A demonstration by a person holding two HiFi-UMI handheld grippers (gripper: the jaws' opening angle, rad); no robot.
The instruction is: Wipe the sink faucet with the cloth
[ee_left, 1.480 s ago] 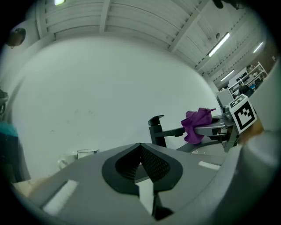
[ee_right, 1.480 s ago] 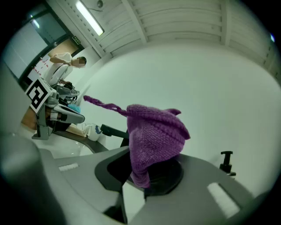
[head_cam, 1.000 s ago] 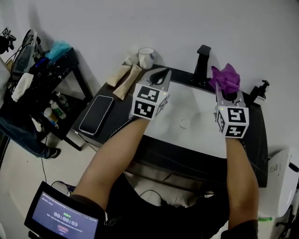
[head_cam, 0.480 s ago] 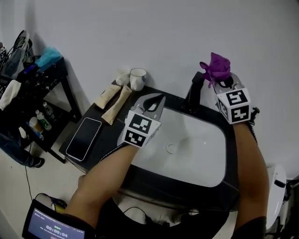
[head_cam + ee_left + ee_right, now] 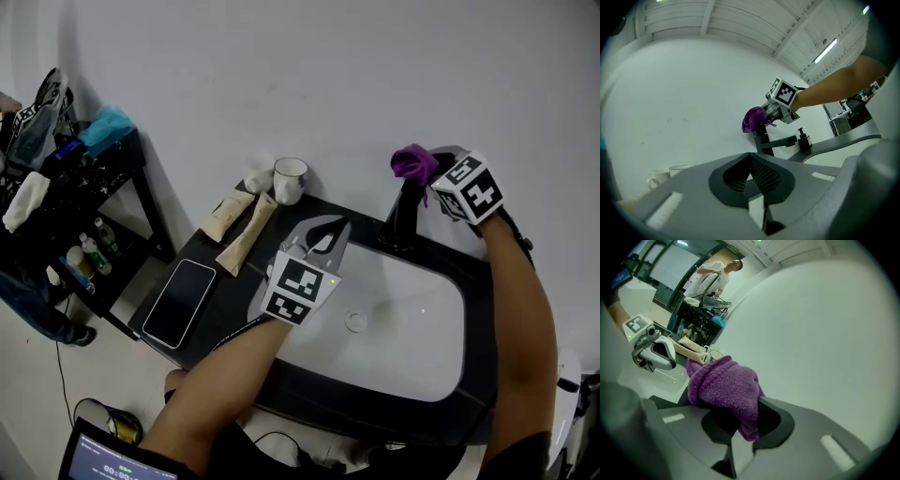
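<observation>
Pinching cloth [image 5: 412,161], apparently against faucet [image 5: 404,221], right hand-held gripper [image 5: 427,174]; left hand-held gripper [image 5: 341,226] closed, empty, above sink [image 5: 417,323].

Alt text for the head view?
Right gripper holds a purple cloth at the top of the black faucet behind the white sink. Left gripper, shut and empty, hovers over the sink's left rim; a phone lies on the counter.

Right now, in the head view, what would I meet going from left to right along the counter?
Smartphone → two tubes → white mug → sink drain → black faucet. The purple cloth in the right gripper overlaps the faucet, so I leave it out.
</observation>
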